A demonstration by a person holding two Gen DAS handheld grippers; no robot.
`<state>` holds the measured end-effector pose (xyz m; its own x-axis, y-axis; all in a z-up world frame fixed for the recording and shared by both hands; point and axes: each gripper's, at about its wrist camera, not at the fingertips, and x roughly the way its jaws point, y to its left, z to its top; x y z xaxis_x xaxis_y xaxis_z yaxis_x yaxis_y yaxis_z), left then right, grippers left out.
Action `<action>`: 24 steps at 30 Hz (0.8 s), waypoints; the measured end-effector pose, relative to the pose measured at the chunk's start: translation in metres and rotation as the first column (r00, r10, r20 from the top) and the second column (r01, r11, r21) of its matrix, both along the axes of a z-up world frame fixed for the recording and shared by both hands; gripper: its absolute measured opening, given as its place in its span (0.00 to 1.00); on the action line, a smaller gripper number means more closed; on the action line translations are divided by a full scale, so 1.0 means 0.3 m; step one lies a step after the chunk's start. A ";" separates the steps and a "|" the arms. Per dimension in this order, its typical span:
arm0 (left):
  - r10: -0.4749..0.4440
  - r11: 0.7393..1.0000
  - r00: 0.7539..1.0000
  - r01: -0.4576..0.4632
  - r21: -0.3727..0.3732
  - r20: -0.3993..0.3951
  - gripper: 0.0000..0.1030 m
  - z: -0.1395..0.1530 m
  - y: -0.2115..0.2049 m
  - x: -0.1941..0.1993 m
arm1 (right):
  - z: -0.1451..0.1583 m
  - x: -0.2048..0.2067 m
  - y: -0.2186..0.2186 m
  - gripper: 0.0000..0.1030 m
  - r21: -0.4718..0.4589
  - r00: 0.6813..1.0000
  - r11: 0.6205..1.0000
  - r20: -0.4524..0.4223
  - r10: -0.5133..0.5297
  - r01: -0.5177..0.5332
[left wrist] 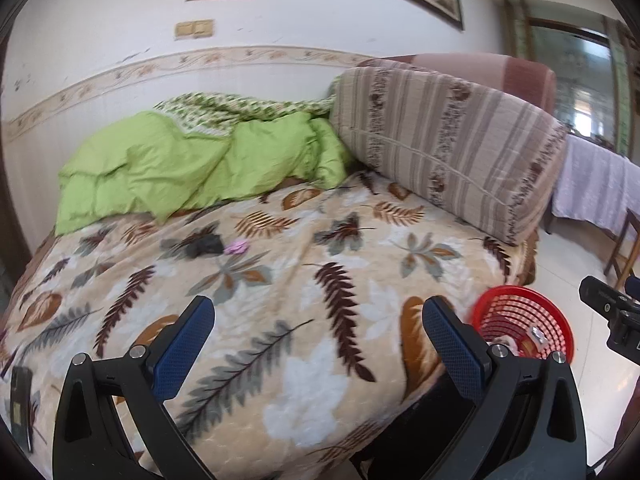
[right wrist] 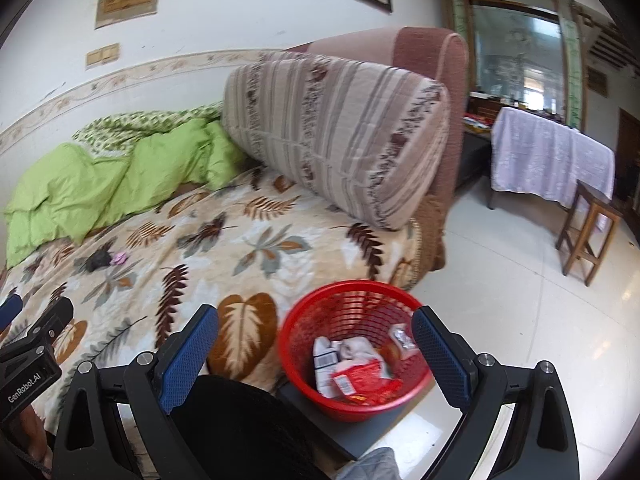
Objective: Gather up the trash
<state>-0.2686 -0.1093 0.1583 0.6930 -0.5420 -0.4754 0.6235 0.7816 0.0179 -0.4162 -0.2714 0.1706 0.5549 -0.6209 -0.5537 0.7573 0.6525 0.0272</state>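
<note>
only the right wrist view shows wrappers [right wrist: 360, 376] inside the red basket [right wrist: 304, 344].

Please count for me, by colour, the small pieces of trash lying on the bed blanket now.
Black piece: 1
Pink piece: 1
Total: 2

Leaf-print bed [left wrist: 320, 280] with green quilt [left wrist: 180, 168], striped cushion [left wrist: 452, 140], black [left wrist: 206, 245] and pink scraps [left wrist: 237, 246].

Both claws [left wrist: 318, 346] [right wrist: 316, 354] wide apart, empty.
</note>
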 end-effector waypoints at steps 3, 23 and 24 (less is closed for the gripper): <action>0.100 0.995 0.994 -0.100 -0.003 -0.042 1.00 -0.014 0.077 0.088 | -0.006 0.112 -0.001 0.95 0.023 0.997 0.997 -0.020 0.071 -0.070; 0.450 0.893 0.815 -0.400 0.208 -0.366 1.00 -0.427 0.300 0.750 | -0.488 1.167 0.091 0.99 0.244 0.897 0.915 -0.232 0.376 -0.320; 0.456 0.890 0.804 -0.402 0.217 -0.381 1.00 -0.449 0.298 0.788 | -0.502 1.193 0.090 0.99 0.232 0.900 0.919 -0.231 0.369 -0.318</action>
<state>-0.0323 -0.0198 0.0236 0.5672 -0.1559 -0.8087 0.1951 0.9794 -0.0520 -0.0582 -0.2444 0.0201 0.5320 -0.2908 -0.7952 0.4824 0.8759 0.0025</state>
